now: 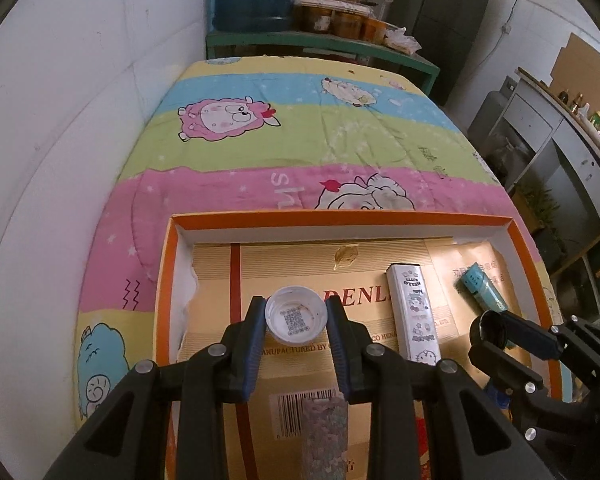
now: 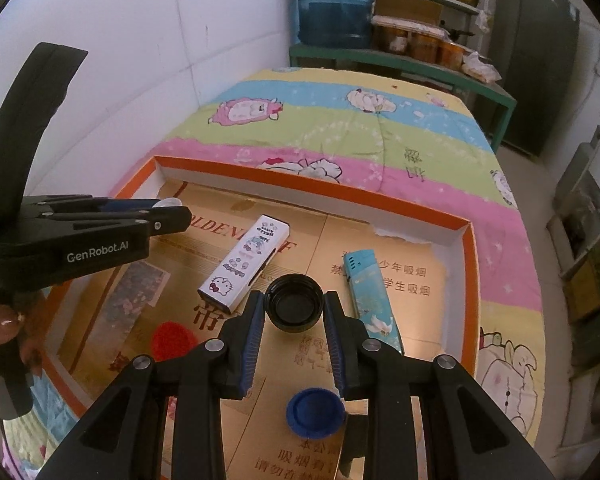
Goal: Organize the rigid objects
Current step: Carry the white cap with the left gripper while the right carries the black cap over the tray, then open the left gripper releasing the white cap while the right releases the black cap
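My left gripper [image 1: 296,316] is shut on a white bottle cap [image 1: 296,314], open side toward the camera, held above the orange-rimmed box [image 1: 340,216]. My right gripper [image 2: 295,308] is shut on a black bottle cap [image 2: 295,306] above the same box [image 2: 300,182]. In the box lie a white Hello Kitty lighter [image 2: 246,264] [image 1: 414,316], a teal lighter [image 2: 372,304] [image 1: 484,286], a red cap [image 2: 172,340] and a blue cap [image 2: 316,412]. The right gripper with its black cap shows at the right of the left wrist view [image 1: 494,330]. The left gripper shows at the left of the right wrist view [image 2: 172,210].
The box rests on a striped cartoon-sheep quilt [image 1: 300,140] over a table against a white wall [image 1: 80,100]. A green shelf [image 2: 400,62] with a blue water jug [image 2: 332,4] and jars stands behind. Cabinets [image 1: 560,152] stand at the right.
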The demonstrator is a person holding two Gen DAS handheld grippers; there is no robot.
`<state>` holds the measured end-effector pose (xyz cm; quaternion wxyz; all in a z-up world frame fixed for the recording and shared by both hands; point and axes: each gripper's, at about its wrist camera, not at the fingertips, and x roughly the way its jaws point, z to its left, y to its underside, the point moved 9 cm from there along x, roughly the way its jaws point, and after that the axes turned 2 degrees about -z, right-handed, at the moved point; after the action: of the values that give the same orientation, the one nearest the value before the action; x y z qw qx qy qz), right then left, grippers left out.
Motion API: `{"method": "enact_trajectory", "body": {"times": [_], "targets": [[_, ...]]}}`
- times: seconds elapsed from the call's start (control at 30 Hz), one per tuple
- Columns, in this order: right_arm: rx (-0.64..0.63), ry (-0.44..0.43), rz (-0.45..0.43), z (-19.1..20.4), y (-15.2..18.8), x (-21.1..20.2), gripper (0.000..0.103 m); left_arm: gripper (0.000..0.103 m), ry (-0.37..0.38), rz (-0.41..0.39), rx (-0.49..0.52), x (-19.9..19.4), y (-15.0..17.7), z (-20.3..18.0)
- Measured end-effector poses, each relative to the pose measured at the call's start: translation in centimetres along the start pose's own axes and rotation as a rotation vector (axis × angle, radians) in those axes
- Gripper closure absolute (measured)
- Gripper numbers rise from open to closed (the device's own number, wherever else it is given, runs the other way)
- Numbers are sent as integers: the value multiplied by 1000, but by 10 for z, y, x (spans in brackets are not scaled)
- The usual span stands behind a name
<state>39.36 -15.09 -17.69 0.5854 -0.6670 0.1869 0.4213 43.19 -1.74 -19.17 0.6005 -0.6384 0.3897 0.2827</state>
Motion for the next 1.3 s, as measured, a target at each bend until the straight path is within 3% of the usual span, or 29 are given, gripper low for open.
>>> {"method": "enact_trajectory", "body": {"times": [0.67, 1.13, 1.2, 1.3], "targets": [[1, -5, 38, -3, 4, 19, 73, 72, -40, -2, 23, 12, 1, -1], [-2, -18, 38, 0, 5, 19, 72, 66, -7, -16, 7, 7, 0, -1], [-3, -19, 37, 1, 5, 18, 71, 66, -7, -24, 11, 5, 0, -2], [-5, -16, 36, 2, 6, 18, 55, 65, -5, -29, 13, 3, 0, -4]]}}
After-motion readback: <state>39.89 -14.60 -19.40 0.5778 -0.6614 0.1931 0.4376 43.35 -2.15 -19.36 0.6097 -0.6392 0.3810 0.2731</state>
